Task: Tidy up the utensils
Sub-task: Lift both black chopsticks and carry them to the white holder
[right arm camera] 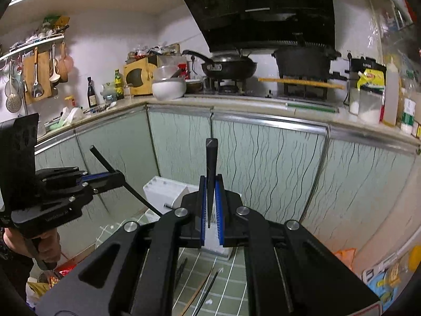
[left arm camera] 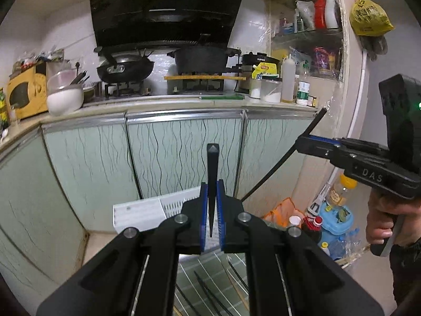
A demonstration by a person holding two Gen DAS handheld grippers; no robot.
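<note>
Chopsticks: one black stick (left arm camera: 212, 184) clamped in left gripper (left arm camera: 212, 208), another (right arm camera: 210, 181) in right gripper (right arm camera: 210, 205), both upright at 12 o'clock; white basket (left arm camera: 147, 210) below; more sticks (left arm camera: 208, 295) on floor at 6, so approx. midway.

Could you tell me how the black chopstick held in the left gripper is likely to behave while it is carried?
The chopstick looks stiff, standing straight without sagging. It seems light, being so thin. Its tapered, smooth shaft might slip or pivot between the left gripper's narrow pads.
</note>
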